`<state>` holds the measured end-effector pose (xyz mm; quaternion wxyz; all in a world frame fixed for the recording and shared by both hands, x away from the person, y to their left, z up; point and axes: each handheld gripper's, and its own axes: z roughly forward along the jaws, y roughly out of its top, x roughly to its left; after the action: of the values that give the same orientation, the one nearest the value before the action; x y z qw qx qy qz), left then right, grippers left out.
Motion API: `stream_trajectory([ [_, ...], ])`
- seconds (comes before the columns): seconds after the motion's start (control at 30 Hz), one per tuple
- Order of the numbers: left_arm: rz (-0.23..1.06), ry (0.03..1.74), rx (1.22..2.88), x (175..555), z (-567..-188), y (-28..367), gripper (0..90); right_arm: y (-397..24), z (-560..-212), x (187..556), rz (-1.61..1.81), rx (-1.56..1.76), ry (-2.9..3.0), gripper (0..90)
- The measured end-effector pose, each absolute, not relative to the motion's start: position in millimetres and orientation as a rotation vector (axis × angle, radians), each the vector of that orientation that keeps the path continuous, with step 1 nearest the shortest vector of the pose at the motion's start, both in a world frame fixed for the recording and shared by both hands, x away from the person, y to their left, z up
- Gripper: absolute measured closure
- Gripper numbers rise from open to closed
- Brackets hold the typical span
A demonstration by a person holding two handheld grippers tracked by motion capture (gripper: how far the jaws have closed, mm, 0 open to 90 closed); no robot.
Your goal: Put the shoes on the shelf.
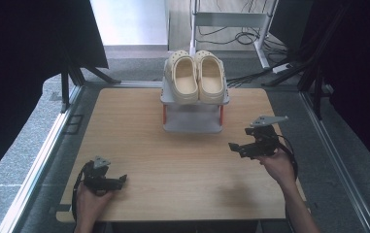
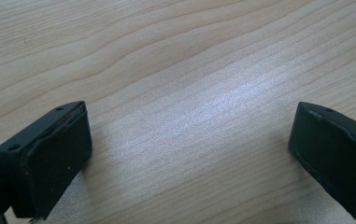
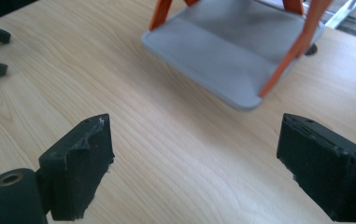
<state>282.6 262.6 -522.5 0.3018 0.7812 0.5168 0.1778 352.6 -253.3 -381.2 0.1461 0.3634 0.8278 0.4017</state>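
Tongs (image 1: 241, 144) gape near cream clogs (image 1: 197, 76) on grey rack (image 1: 192, 121).

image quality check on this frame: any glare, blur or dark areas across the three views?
High view: sharp on the table and the cream clogs, but both side margins fall to near black. Left gripper view: a soft sheen on the wood between the open left gripper. Right gripper view: the grey rack with orange legs looks smeared; right gripper stays crisp.
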Motion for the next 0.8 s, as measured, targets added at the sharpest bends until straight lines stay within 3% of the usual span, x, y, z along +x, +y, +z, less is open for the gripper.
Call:
stream_trajectory([
  [0.8,0.474,1.368,2.074,282.2,-522.5,260.7,0.0,-278.0,-452.6,323.6,1.139,1.133,2.350,10.1],
])
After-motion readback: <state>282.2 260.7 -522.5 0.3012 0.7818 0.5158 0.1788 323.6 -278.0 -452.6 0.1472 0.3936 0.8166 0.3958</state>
